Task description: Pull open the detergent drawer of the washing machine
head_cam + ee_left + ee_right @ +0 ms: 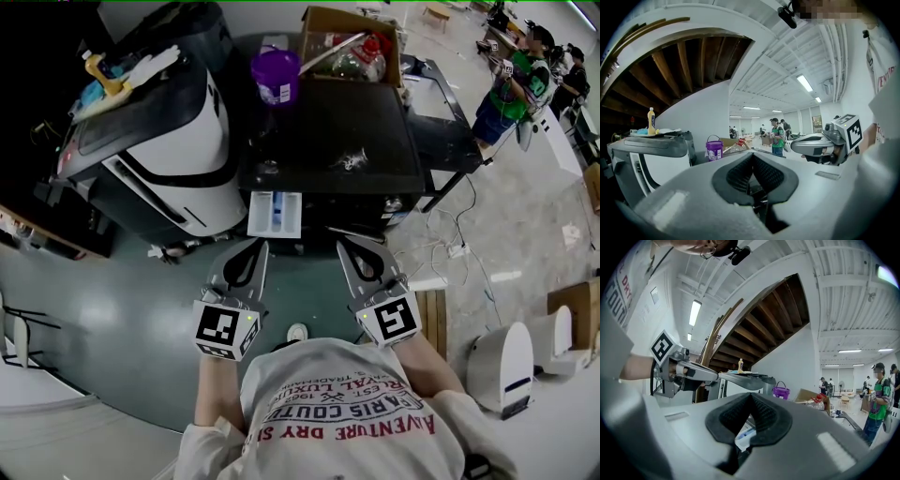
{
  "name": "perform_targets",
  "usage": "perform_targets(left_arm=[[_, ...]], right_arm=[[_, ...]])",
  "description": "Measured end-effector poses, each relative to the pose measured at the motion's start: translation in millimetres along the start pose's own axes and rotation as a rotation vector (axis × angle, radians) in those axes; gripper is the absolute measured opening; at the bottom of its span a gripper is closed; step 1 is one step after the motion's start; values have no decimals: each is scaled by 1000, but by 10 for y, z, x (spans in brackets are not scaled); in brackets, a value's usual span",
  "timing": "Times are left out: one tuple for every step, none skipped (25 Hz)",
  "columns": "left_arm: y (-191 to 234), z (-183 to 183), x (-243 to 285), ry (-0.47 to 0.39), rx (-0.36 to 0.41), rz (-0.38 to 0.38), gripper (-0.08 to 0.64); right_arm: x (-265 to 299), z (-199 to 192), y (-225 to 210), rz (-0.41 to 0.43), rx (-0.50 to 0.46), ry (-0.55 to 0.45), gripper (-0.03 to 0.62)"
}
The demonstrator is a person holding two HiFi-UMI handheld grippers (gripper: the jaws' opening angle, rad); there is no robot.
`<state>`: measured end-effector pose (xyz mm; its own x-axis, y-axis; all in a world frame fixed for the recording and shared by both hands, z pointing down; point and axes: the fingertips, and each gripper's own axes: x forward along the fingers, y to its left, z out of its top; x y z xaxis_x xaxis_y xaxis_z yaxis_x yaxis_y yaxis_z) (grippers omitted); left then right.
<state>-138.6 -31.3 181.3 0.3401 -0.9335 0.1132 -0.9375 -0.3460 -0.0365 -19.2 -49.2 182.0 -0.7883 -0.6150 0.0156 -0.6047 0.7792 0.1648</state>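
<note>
The washing machine (328, 131) has a black top and stands straight ahead of me. Its white detergent drawer (275, 214) sticks out of the front at the upper left, with blue compartments showing inside. My left gripper (257, 246) is shut and empty, its tips just below the drawer's front edge and apart from it. To the right of the drawer my right gripper (345, 242) is level with the left one, also shut with nothing in it. In the right gripper view a bit of the drawer (745, 434) shows under the shut right gripper (751, 394). The left gripper (752, 154) points level.
A purple bucket (276, 77) and a cardboard box (352, 47) of bottles sit on the machine's top. A white and black appliance (150, 141) stands at the left. Cables (450, 248) lie on the floor at the right, near a small white device (502, 366). People stand far off.
</note>
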Motion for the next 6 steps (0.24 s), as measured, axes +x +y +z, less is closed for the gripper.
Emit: perform_targets(left_arm=[[12,-3,-2,0,3,-1,5],[28,-5,-2,0,6,-2,5],[47,-5,-2,-1,8,-3,5],[66,-2,-1,-4,8,-3,5],[85,4,0,-8,8,-4,5],[103,9,1,-13,7,-5,5]], right_arm=[[15,2,10,3,-1,-1,-5],[32,2,20,6,-2,0,-5],[51,2,27,8,-3,0,-5],[70,2,34,10,-3,0,-5],[90,3,39,12,-3,-1,-5],[110,4,44,14,-4,-1,-5]])
